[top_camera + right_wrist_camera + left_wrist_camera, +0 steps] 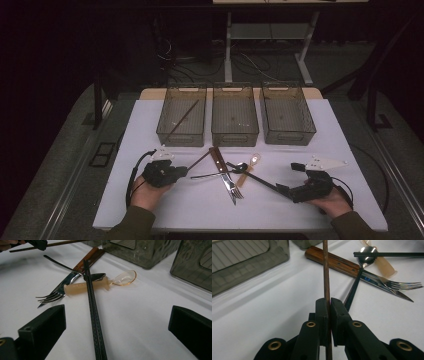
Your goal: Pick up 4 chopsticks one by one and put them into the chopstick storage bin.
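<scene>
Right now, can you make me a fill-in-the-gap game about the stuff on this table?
1. The left tongs are shut on a brown ____.
2. The right tongs are ____, with the black chopsticks lying between them.
3. At the back of the table stand ____ bins in a row.
4. The left bin holds one brown ____.

Missing words: chopstick; open; three; chopstick

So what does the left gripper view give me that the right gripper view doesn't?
Left gripper view alone: the left gripper's black jaws clamped on the thin brown wooden chopstick at close range.

Right gripper view alone: the right gripper's jaws standing wide open, with the black chopstick pair lying on the table between them, and the whole translucent amber plastic spoon.

Both: the wooden-handled knife, the steel fork, the dark metal spoon and the grey plastic bins.
</scene>
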`<control>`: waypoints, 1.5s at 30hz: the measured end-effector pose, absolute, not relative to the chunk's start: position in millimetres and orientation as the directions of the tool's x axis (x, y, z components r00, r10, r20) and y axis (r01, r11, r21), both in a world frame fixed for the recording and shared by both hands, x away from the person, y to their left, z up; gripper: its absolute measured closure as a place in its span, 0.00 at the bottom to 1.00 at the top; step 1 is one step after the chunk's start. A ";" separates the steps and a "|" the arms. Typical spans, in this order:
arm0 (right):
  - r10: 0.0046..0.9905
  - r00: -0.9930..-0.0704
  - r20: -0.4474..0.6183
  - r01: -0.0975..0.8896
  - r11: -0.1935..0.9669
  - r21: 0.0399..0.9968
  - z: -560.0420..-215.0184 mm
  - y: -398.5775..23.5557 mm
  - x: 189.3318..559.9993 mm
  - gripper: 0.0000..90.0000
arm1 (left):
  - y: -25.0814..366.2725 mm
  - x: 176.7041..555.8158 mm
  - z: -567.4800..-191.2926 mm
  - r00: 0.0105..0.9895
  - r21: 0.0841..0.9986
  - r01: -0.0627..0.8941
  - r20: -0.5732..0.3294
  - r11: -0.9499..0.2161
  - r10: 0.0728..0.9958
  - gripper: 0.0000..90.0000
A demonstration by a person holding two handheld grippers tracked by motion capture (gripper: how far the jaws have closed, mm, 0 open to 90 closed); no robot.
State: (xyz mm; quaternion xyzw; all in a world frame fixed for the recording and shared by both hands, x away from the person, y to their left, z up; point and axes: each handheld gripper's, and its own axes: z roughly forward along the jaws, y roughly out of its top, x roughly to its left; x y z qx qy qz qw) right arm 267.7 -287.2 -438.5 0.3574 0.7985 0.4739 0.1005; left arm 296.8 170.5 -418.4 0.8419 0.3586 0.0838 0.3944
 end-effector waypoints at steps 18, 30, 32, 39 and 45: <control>0.667 -0.725 0.170 0.469 0.299 0.831 -437.2 -287.7 264.9 0.01 | 197.6 297.7 -402.0 0.705 0.768 0.523 -0.146 -0.370 0.694 0.94; 0.652 -0.738 0.175 0.462 0.299 0.835 -436.4 -281.2 275.4 0.01 | 203.7 300.9 -392.6 0.690 0.784 0.513 -0.135 -0.350 0.711 0.94; 0.647 -0.743 0.173 0.455 0.299 0.839 -436.1 -281.9 275.8 0.01 | 204.3 303.2 -391.3 0.688 0.786 0.514 -0.137 -0.345 0.712 0.94; 0.645 -0.745 0.170 0.455 0.304 0.837 -436.1 -281.2 274.7 0.01 | 206.2 314.5 -387.9 0.684 0.792 0.510 -0.139 -0.334 0.716 0.94; 0.651 -0.739 0.173 0.461 0.301 0.835 -435.9 -282.0 273.6 0.01 | 205.1 326.5 -384.1 0.687 0.799 0.504 -0.140 -0.329 0.713 0.94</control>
